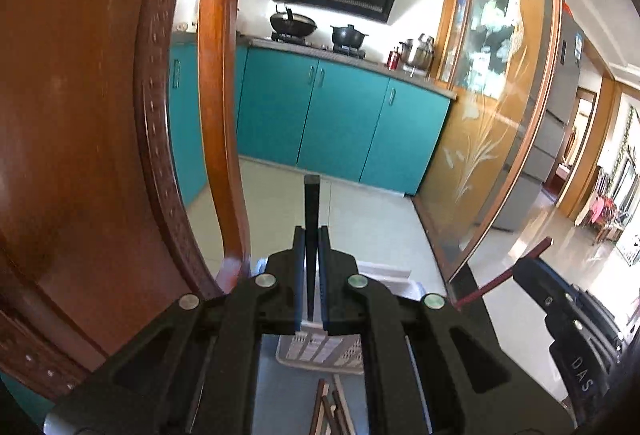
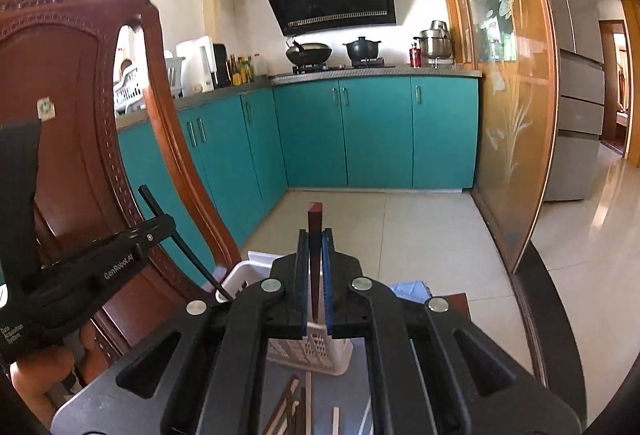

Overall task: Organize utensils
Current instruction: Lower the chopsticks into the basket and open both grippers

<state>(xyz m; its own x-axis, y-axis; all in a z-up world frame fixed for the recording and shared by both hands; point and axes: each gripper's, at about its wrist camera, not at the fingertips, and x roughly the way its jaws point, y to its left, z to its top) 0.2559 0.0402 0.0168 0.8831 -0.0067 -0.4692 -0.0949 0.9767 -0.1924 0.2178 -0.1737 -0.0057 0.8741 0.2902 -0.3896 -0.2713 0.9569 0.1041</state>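
Observation:
My left gripper (image 1: 311,235) is shut on a black chopstick (image 1: 311,203) that points up and forward. It also shows in the right wrist view (image 2: 160,223), at the left, with the black chopstick (image 2: 180,239) slanting down toward a white perforated basket (image 2: 312,353). My right gripper (image 2: 315,237) is shut on a dark red-brown chopstick (image 2: 315,223); it shows at the right edge of the left wrist view (image 1: 532,267) with its chopstick (image 1: 504,277). The basket (image 1: 320,351) sits just below both grippers. Several loose chopsticks (image 2: 296,411) lie on the table in front of it.
A carved wooden chair back (image 2: 80,107) stands close on the left. A glass sliding door (image 2: 508,95) is on the right. Teal kitchen cabinets (image 2: 376,131) and a stove with pots lie beyond. A blue item (image 2: 412,289) lies behind the basket.

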